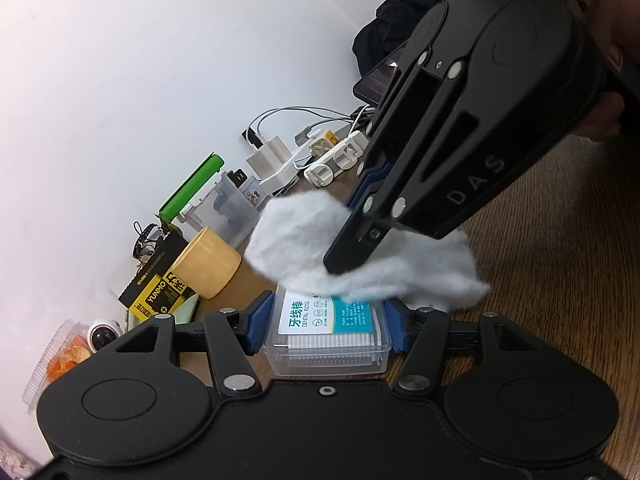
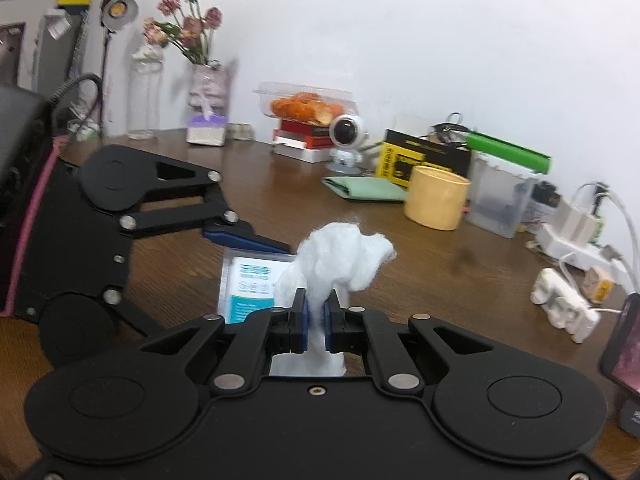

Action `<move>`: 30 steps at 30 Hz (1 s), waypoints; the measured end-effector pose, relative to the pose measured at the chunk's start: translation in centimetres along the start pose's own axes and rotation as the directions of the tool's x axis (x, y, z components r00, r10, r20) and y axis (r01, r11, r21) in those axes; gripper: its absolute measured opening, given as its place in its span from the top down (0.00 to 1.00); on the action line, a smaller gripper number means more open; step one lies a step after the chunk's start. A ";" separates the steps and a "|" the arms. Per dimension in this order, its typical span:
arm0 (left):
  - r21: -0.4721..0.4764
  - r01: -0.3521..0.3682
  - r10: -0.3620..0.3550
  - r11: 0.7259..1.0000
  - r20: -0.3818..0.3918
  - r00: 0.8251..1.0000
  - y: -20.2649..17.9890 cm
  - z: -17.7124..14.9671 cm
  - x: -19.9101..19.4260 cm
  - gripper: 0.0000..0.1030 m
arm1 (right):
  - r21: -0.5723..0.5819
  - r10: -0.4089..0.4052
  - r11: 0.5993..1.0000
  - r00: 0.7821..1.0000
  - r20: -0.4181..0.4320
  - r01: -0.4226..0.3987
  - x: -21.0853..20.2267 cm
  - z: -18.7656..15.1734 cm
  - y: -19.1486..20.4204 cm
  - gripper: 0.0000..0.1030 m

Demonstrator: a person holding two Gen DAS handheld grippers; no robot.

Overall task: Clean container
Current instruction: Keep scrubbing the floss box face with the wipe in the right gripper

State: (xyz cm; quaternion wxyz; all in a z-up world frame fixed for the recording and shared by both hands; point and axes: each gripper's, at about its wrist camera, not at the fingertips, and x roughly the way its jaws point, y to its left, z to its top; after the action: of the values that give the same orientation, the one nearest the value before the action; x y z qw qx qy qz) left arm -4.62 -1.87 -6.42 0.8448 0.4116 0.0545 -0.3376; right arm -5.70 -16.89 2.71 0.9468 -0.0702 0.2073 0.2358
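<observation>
A clear plastic dental floss box (image 1: 328,334) with a white and teal label sits between the blue pads of my left gripper (image 1: 326,320), which is shut on its sides. My right gripper (image 2: 316,320) is shut on a wad of white cotton (image 2: 340,264). In the left wrist view the right gripper (image 1: 352,248) comes down from the upper right and presses the cotton (image 1: 360,256) onto the far end of the box's lid. In the right wrist view the box (image 2: 248,284) lies under the cotton, with the left gripper's blue pad (image 2: 248,240) along its far side.
On the wooden desk (image 2: 440,264) stand a yellow cup (image 2: 438,198), a green folded cloth (image 2: 366,188), a small white camera (image 2: 346,136), a clear bin with a green lid (image 2: 500,196), a power strip with chargers (image 2: 576,240) and a phone (image 2: 626,344) at the right edge.
</observation>
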 end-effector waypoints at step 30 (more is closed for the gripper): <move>-0.002 0.002 -0.002 1.000 -0.003 1.000 0.4 0.4 0.0 0.45 | -0.126 0.190 0.973 0.982 -0.024 -0.191 -0.6 1.2 2.0 0.93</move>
State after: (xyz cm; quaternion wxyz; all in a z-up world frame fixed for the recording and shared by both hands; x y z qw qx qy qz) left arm -4.37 -1.97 -5.90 0.8448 0.4112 0.0566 -0.3377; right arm -6.69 -15.11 3.97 0.9122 -0.1117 0.2033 0.3377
